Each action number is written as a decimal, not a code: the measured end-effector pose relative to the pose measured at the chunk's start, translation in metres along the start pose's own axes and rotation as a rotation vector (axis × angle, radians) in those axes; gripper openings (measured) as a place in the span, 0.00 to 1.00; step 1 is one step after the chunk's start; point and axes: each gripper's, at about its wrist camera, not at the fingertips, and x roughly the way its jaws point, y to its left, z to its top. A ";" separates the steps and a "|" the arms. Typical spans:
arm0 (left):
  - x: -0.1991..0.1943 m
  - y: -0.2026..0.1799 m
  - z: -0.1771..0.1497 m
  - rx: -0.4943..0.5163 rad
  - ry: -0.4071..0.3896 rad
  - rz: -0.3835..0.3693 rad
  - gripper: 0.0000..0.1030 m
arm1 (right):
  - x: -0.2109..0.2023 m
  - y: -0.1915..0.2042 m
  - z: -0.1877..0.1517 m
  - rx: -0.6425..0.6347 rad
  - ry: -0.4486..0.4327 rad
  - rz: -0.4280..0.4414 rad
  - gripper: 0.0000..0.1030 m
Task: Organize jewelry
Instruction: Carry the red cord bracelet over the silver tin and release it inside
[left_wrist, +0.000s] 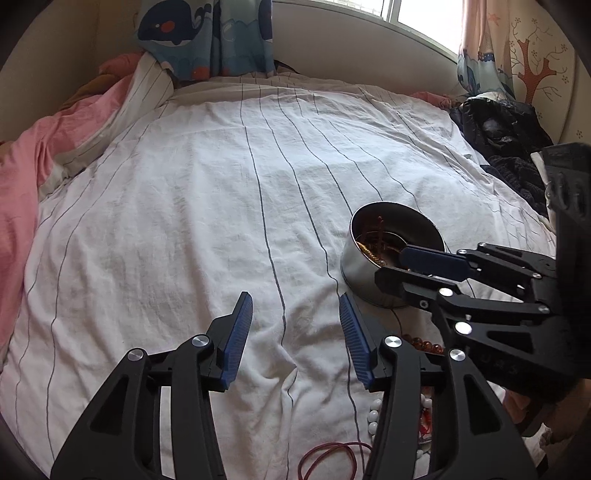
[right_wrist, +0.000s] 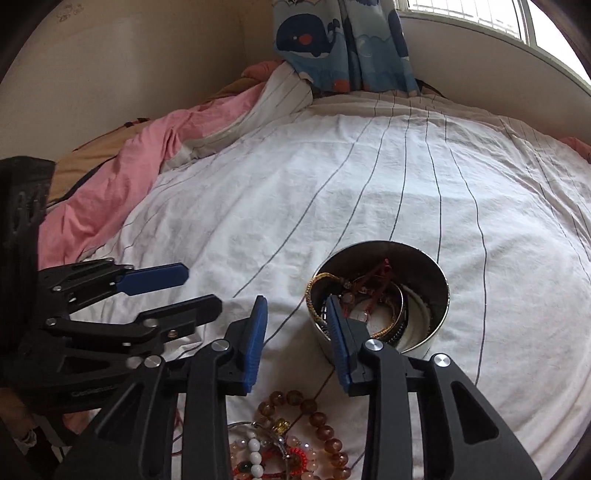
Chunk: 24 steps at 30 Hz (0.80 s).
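A shiny metal bowl (right_wrist: 437, 291) stands on the striped white sheet and holds a gold chain (right_wrist: 318, 277), bangles and red cord. My right gripper (right_wrist: 296, 300) is open just left of the bowl, its right finger in front of the near rim and only sheet between the pads. A pile of loose jewelry lies below it: an amber bead bracelet (right_wrist: 321, 424) and white beads (right_wrist: 255, 456). In the left wrist view my left gripper (left_wrist: 294, 297) stands open over bare sheet, left of the bowl (left_wrist: 356, 278). There the right gripper (left_wrist: 393, 265) reaches over the bowl's near rim.
A pink blanket (left_wrist: 22, 192) is bunched along the left side. Dark clothes (left_wrist: 506, 140) are heaped at the far right. A whale-print curtain (right_wrist: 332, 40) hangs at the head of the bed under a window. A red cord loop (left_wrist: 325, 459) lies near the front edge.
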 end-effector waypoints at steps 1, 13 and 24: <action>0.000 0.002 0.000 -0.001 0.001 0.007 0.45 | 0.007 -0.006 0.001 0.019 0.018 -0.003 0.16; 0.003 -0.004 -0.001 0.016 0.006 -0.002 0.47 | 0.003 -0.039 -0.003 0.093 0.041 -0.099 0.26; 0.003 -0.004 -0.003 0.021 0.016 -0.002 0.50 | 0.044 -0.036 0.021 0.006 0.185 0.037 0.31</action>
